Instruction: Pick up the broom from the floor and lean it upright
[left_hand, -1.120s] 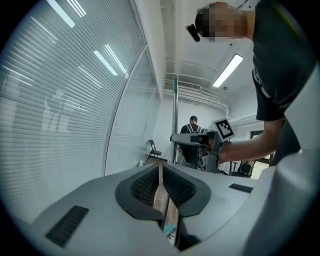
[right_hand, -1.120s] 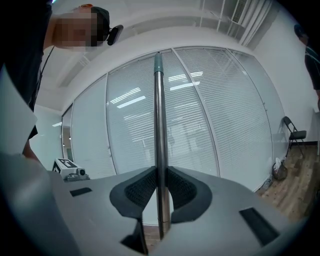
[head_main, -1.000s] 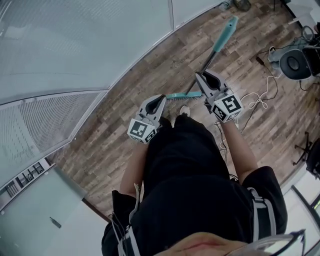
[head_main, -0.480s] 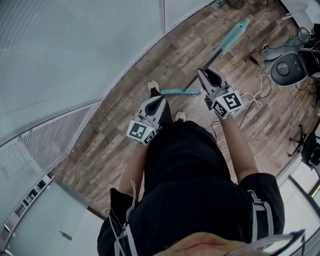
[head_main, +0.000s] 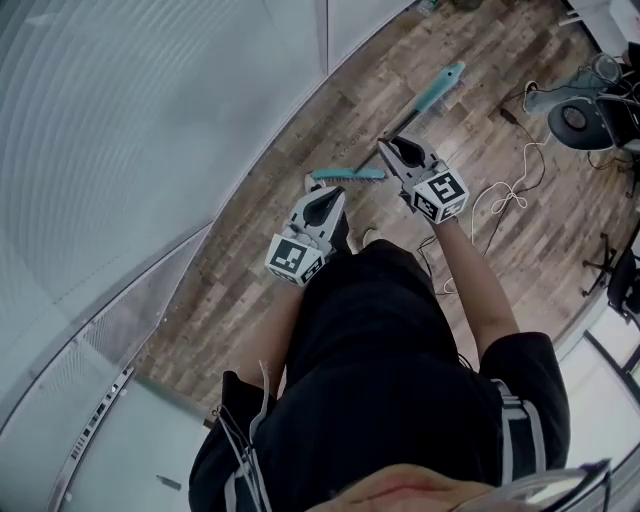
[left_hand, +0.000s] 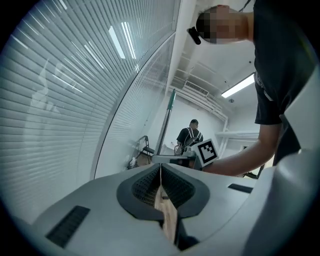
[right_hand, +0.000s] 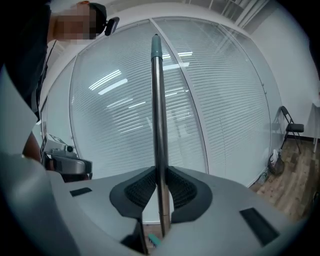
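Broom (head_main: 348, 174) nearer glass (head_main: 150, 120); R fingers (right_hand: 141, 189) on shaft (right_hand: 158, 125) (R gripper view only), L fingers (left_hand: 145, 187) together

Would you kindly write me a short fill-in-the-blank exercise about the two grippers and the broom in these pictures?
1. The right gripper is shut on the metal ___ of the broom.
2. The left gripper has its jaws together and holds ___.
3. The brush head of the broom is coloured ___.
Missing words: handle; nothing; teal.
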